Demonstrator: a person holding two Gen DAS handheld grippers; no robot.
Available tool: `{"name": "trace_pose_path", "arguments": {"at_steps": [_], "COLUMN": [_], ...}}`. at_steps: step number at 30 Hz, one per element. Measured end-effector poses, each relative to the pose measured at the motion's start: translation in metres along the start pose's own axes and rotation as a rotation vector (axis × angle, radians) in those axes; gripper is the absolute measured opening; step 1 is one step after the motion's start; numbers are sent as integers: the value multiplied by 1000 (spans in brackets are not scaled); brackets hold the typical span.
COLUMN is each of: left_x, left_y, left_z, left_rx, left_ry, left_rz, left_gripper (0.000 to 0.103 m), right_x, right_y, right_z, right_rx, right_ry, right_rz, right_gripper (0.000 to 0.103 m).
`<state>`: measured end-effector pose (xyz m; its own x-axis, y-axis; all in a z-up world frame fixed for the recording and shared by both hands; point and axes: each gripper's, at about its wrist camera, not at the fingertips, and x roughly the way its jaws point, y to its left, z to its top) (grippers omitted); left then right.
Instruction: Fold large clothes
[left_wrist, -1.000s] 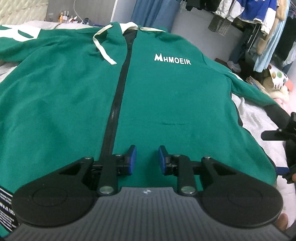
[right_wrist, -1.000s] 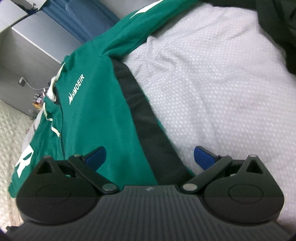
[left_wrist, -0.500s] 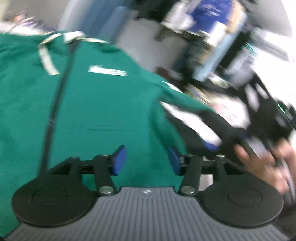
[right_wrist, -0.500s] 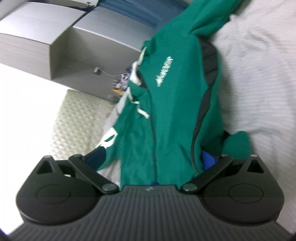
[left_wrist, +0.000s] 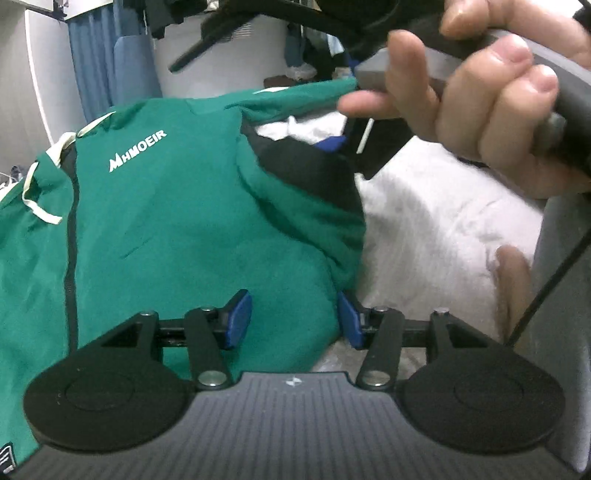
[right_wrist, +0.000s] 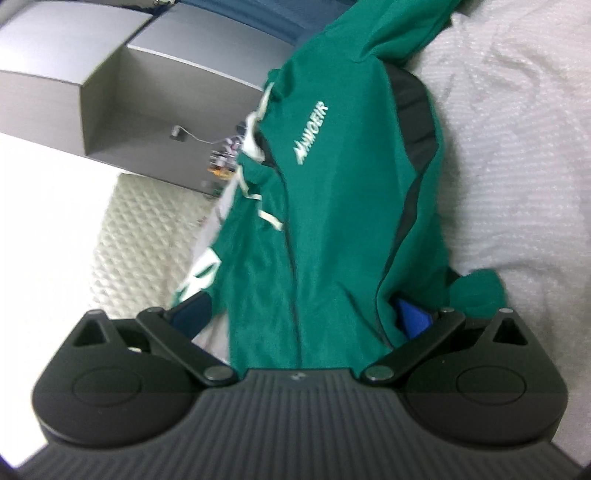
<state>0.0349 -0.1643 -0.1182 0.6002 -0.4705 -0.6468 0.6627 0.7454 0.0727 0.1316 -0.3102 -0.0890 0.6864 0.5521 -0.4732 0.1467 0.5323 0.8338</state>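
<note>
A green zip hoodie (left_wrist: 177, 221) with white lettering lies spread on the bed. Its right side, with a black panel (left_wrist: 306, 166), is lifted and bunched. My left gripper (left_wrist: 293, 321) hovers low over the hoodie's lower right edge. Its jaws are closing, with green cloth between the blue pads (left_wrist: 240, 321) but not visibly pinched. A hand (left_wrist: 480, 92) holds my right gripper at the upper right, one blue pad (left_wrist: 332, 142) by the raised panel. In the right wrist view my right gripper (right_wrist: 303, 314) stands wide open, with the hoodie (right_wrist: 332, 221) between its jaws and draped over the right finger (right_wrist: 413, 317).
A white textured bed cover (left_wrist: 443, 221) lies right of the hoodie and shows in the right wrist view (right_wrist: 517, 147). A blue curtain (left_wrist: 96, 74) and hanging clothes stand behind. A grey cabinet (right_wrist: 147, 92) and a cream quilted panel (right_wrist: 147, 240) are beyond the hoodie's left side.
The left wrist view has swung right and its jaws stand wider. The hand with the right gripper has come in close. The hoodie's right side has risen and bunched between the right jaws.
</note>
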Motion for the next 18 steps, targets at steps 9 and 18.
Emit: {"name": "trace_pose_path", "arguments": {"at_steps": [9, 18], "left_x": [-15, -23], "left_y": [59, 155], "left_z": [6, -12], "left_rx": [-261, -712], "left_ry": [-48, -129], "left_rz": [-25, -23], "left_gripper": [11, 10], "right_x": [9, 30], "right_y": [-4, -3], "right_z": [-4, -14], "right_rx": [-30, 30], "right_ry": [35, 142], "right_rz": [-109, 104], "right_gripper": [103, 103]}}
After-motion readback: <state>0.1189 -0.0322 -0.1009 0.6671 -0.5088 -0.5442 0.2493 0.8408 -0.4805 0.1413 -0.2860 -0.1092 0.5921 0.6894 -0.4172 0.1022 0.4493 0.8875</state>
